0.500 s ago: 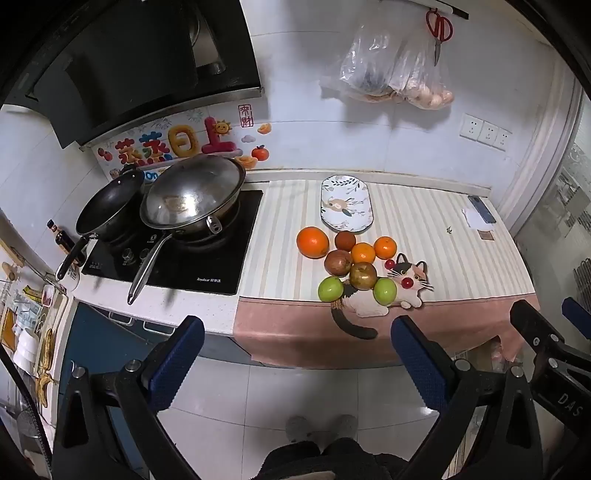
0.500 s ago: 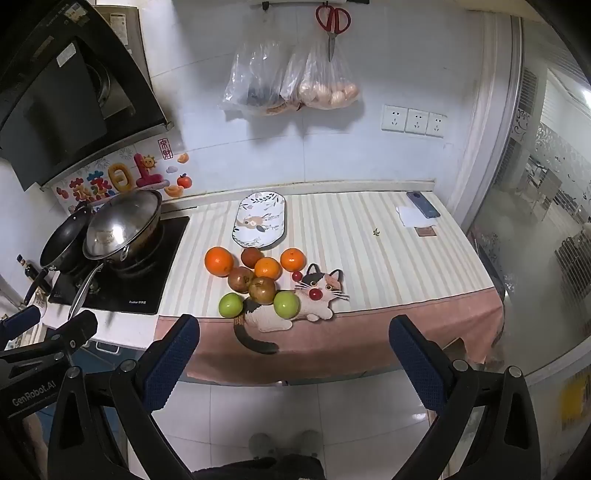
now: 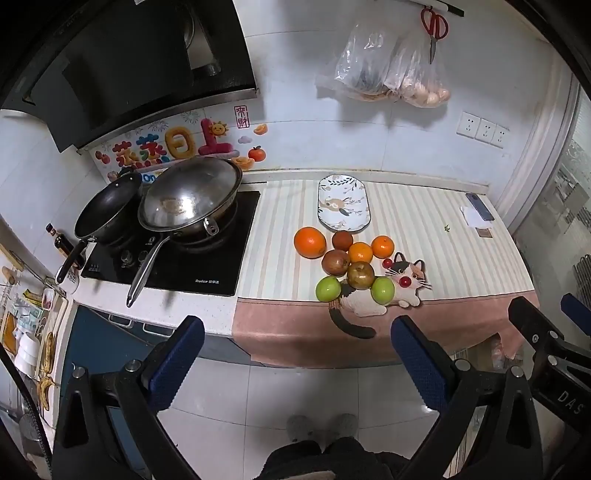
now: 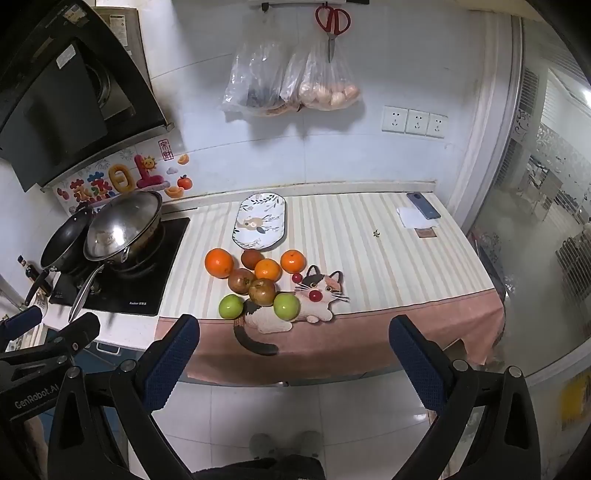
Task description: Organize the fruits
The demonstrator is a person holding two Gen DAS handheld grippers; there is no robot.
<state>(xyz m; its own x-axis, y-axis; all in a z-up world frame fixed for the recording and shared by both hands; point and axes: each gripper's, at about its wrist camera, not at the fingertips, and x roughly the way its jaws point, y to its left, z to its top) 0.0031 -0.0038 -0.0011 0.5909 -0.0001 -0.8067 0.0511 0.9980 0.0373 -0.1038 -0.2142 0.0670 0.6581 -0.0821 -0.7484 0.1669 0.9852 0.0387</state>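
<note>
On the striped counter [image 4: 369, 240], clustered fruits [image 4: 264, 280] beside oval plate [image 4: 260, 221], both tools [image 3: 295, 350] [image 4: 293, 347] wide open, empty

Domestic kitchen. Indicators: a black hob [image 3: 173, 266] set into the worktop [image 3: 436, 236], carrying a steel wok [image 3: 192, 199] and a dark frying pan [image 3: 107, 210]; an extractor hood [image 3: 140, 62] mounted above; white tiled wall with a triple socket [image 4: 413, 122]; scissors [image 4: 332, 22] and bagged eggs [image 4: 328, 92] hanging from a rail; fruit [image 3: 347, 262] and a plate [image 3: 343, 203] on a striped cloth.
</note>
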